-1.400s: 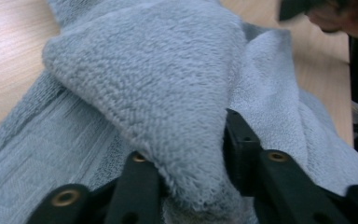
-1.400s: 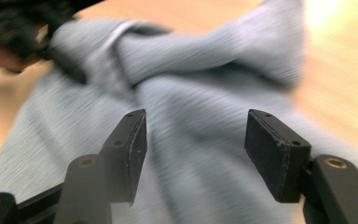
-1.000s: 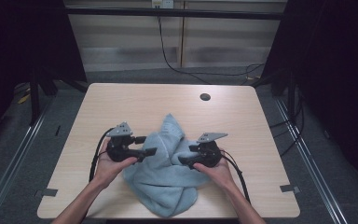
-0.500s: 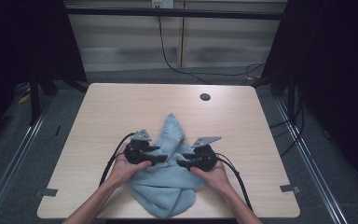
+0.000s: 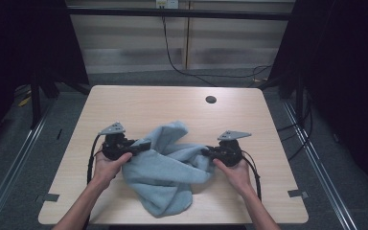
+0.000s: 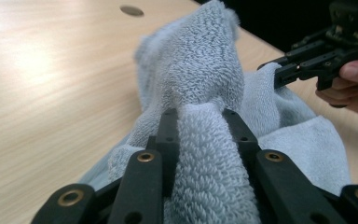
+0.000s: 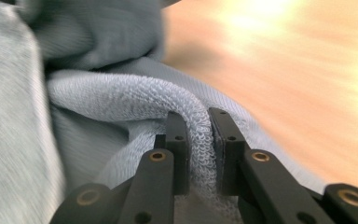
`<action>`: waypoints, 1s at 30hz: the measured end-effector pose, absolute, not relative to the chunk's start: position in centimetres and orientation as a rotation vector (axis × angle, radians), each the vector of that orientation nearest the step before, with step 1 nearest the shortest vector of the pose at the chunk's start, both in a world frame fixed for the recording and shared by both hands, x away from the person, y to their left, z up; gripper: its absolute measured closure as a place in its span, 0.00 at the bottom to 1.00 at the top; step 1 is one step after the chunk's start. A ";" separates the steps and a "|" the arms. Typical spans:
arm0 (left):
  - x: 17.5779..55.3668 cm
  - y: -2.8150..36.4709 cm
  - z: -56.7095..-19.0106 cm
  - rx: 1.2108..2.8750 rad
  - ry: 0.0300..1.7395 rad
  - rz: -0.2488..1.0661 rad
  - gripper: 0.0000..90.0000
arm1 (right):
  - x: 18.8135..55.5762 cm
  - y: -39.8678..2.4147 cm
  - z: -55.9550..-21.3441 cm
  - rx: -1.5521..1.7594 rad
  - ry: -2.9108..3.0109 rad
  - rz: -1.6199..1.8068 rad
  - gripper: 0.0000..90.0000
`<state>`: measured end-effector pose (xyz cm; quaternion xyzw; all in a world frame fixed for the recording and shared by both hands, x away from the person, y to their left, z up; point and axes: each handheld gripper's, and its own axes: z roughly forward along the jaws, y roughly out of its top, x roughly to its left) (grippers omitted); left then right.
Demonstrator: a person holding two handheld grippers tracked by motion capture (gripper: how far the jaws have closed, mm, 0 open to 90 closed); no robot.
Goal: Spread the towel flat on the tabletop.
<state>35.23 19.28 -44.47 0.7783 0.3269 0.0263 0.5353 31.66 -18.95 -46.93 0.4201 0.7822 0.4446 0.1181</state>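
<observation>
A light blue terry towel (image 5: 165, 170) lies crumpled on the wooden table (image 5: 139, 103), part of it drawn out between my two grippers. My left gripper (image 5: 141, 144) is at the towel's left side. Its jaws have just been closing and now pinch a thick fold (image 6: 200, 154). My right gripper (image 5: 206, 152) is at the towel's right side. Its jaws have also just been closing and clamp a rolled towel edge (image 7: 198, 140). The left gripper view also shows the right gripper (image 6: 279, 74) biting the cloth farther off.
A round cable hole (image 5: 211, 99) sits near the table's far edge. Bare tabletop lies beyond the towel and on both sides. Black cables (image 5: 172, 52) trail on the floor behind the table, and dark curtains stand at both sides.
Both hands first drew in over the towel and the jaws closed on folds of it. Since then the grippers have moved apart, stretching the cloth between them.
</observation>
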 end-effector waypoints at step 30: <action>38.2 21.6 -33.1 1.630 0.814 0.402 0.81 | 35.4 -24.8 -29.4 1.143 1.774 1.405 0.90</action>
